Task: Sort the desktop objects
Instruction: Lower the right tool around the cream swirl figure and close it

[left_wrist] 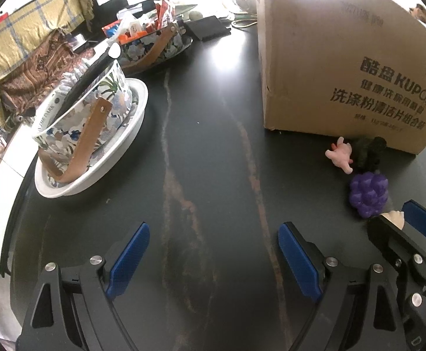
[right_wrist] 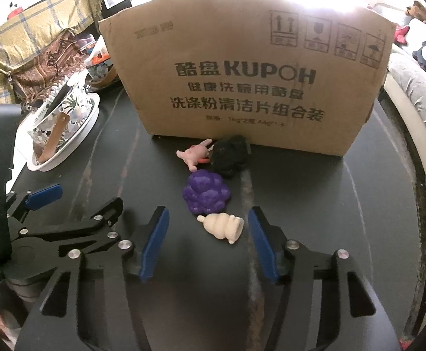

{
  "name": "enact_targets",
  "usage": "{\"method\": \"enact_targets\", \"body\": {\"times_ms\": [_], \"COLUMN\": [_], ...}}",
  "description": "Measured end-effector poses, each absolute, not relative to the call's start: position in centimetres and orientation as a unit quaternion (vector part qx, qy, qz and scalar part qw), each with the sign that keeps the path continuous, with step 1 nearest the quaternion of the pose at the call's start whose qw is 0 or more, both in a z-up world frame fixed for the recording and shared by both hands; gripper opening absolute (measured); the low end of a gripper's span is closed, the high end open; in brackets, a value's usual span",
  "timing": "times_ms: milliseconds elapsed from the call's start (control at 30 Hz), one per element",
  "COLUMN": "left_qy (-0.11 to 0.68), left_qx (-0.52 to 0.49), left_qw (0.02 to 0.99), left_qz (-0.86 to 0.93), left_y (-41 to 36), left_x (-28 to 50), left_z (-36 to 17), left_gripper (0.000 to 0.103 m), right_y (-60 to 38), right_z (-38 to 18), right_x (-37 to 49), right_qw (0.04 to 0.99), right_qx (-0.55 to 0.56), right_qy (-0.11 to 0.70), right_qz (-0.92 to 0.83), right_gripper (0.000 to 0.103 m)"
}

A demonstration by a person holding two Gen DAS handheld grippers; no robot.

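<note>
Small toys lie on the dark table before a cardboard box [right_wrist: 248, 82]: a cream cone-shaped toy [right_wrist: 223, 226], purple grapes [right_wrist: 206, 193], a pink figure [right_wrist: 193, 154] and a black toy [right_wrist: 229, 154]. My right gripper [right_wrist: 208, 242] is open, with the cream toy lying between its fingertips, nearer the right one. My left gripper [left_wrist: 213, 260] is open and empty over bare table, left of the toys. The left wrist view shows the grapes [left_wrist: 368, 194], the pink figure [left_wrist: 340, 154] and the right gripper [left_wrist: 400, 219] at the far right.
A floral fabric basket [left_wrist: 87, 108] with a brown strap sits in a white dish [left_wrist: 95, 158] at the left. A second floral basket [left_wrist: 154, 44] full of packets stands behind it. A white board [left_wrist: 2, 190] runs along the left edge. A sofa [right_wrist: 417, 87] is to the right.
</note>
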State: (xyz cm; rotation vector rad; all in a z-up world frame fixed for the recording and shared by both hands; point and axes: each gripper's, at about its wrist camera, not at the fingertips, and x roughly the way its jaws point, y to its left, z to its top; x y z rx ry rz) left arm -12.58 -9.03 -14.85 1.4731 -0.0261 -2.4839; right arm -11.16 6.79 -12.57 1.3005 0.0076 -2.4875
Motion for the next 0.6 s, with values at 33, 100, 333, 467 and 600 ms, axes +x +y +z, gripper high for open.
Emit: {"method": "enact_targets", "body": {"times_ms": [33,100,333,467,600], "left_qy": [-0.01,-0.013,-0.024,-0.025,-0.023], "left_qx": [0.505,0.505,0.503,0.502,0.502], "left_qw": [0.127,0.125,0.118,0.12,0.119], "left_qz": [-0.853,-0.854,-0.856,-0.856,-0.856], "left_y": [-8.97,-8.86,-8.44,-8.3,-8.24], "left_x": [-12.61,-12.63,-12.69,-12.07,-11.9], "left_z": [-14.82,-14.77,-14.64,-14.36,-14.34], "left_gripper": [0.087,0.087,0.087,0.087,0.087], "right_y": [6.71,6.64,6.84,7.03,6.99], "right_z": [-12.63,-12.67,-12.93,-13.16,-13.58], "right_x": [-11.21,-11.24,-11.41,-11.5,-11.71], "right_qw": [0.166,0.164,0.152,0.147,0.146], "right_qx": [0.457,0.456,0.458,0.461,0.466], "right_qy": [0.004,0.007,0.014,0.018,0.018], "right_qz": [-0.874,-0.875,-0.876,-0.875,-0.872], "right_gripper": [0.05,0.048,0.037,0.037,0.036]}}
